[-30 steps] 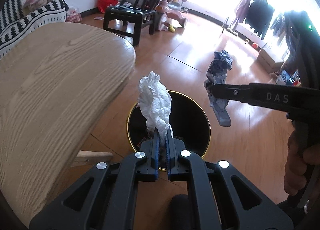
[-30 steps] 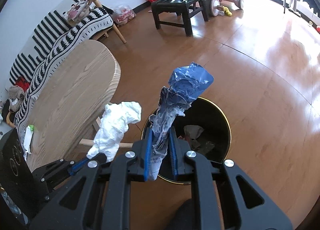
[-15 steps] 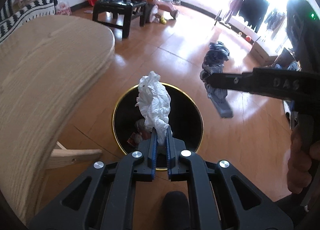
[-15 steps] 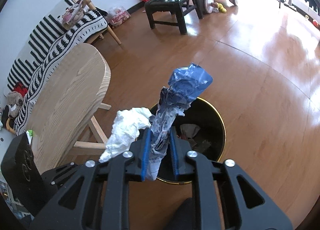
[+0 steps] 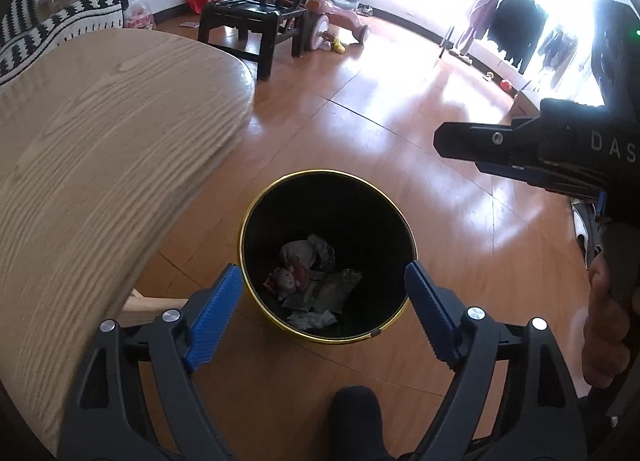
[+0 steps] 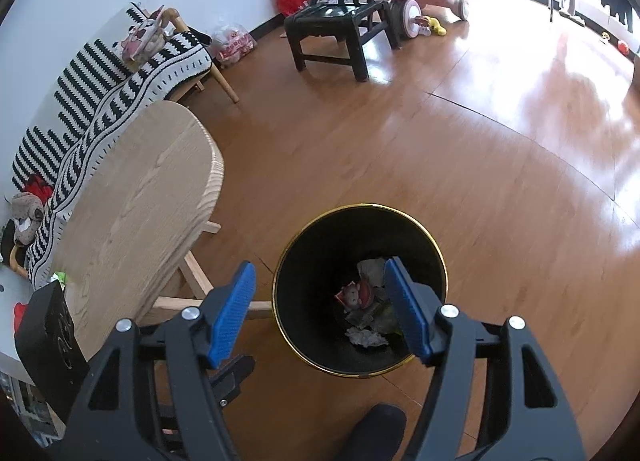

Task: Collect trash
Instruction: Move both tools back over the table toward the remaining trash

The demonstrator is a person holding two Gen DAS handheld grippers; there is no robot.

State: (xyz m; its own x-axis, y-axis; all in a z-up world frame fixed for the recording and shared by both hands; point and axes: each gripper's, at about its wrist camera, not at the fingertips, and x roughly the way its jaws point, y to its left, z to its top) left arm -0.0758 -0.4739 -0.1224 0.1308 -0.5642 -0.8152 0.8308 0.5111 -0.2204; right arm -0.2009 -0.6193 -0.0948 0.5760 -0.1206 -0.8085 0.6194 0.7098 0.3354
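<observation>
At the lower middle of both wrist views sits the bin (image 5: pixel 326 197), black inside with a gold rim, standing on the wooden floor (image 5: pixel 460 245) just right of the pale wooden table (image 5: pixel 100 149). My left gripper (image 5: pixel 324 315) has its 2 blue pads spread wide and the jaws are opening, with nothing between them; the bin mouth shows straight through the gap, so this hand looks steeply down into it. In that view the trash (image 5: pixel 312 281) lies at the bin's bottom: crumpled paper, a small pink-and-red printed wrapper and greyish scraps, all below the rim. Moving right in that frame, my right gripper (image 5: pixel 444 141) comes in from the upper right edge, its tip short of the rim and off to the bin's upper right, with my right hand (image 5: pixel 608 325) on the handle at the right edge. In the right wrist view that gripper (image 6: pixel 320 311) is also parted and opening, nothing pinched, and the bin (image 6: pixel 360 209) lies ahead and slightly right of its centre line, so its right pad overlaps the bin mouth while the left pad sits over the floor. I judge both hands free for the next pickup, and the table, lying left of the bin, is nearer my left hand than my right.
</observation>
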